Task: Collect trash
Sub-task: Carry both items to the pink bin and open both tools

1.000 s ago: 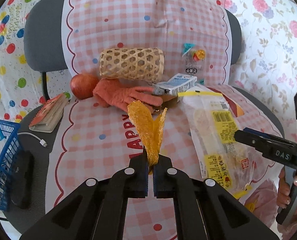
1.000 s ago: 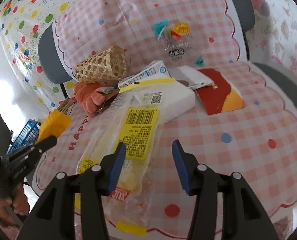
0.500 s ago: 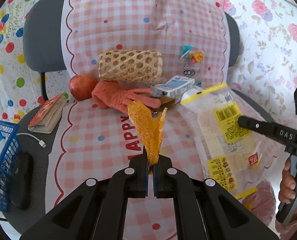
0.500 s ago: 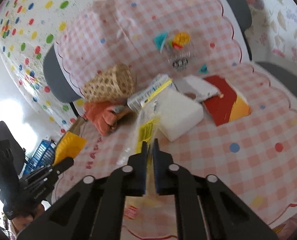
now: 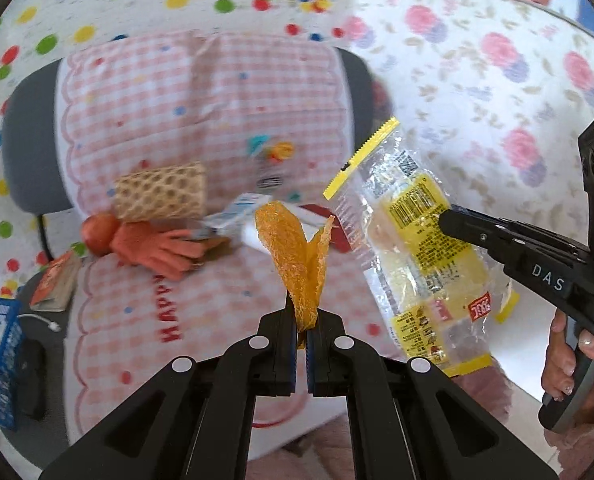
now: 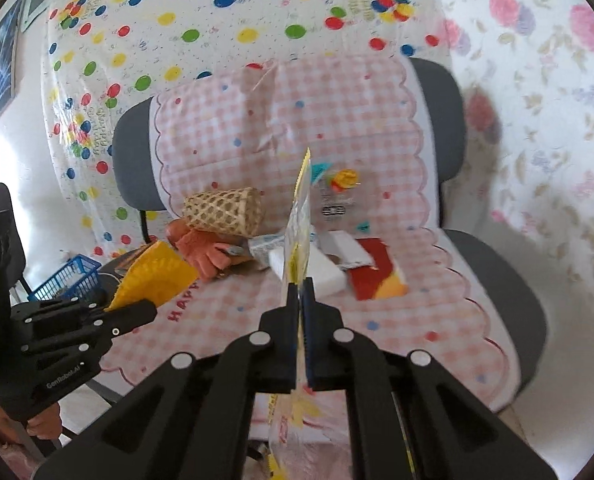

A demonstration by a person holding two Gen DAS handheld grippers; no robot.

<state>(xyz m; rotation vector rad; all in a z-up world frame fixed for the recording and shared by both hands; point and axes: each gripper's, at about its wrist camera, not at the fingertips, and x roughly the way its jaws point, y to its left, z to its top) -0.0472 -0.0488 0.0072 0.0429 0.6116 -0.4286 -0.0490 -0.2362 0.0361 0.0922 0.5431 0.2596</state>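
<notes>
Pink-checked chair cover (image 5: 217, 120) behind; left gripper (image 5: 302, 330) jaws clamp orange mesh scrap (image 5: 297, 256); right gripper (image 6: 300, 320) jaws, just closed, clamp clear yellow-labelled wrapper (image 5: 413, 240).

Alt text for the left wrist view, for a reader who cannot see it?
The left tool is shut on an orange mesh scrap, held above a chair draped in pink checked cloth. At right, the right tool holds up a clear yellow-labelled wrapper; a woven basket and glove lie on the seat.
</notes>
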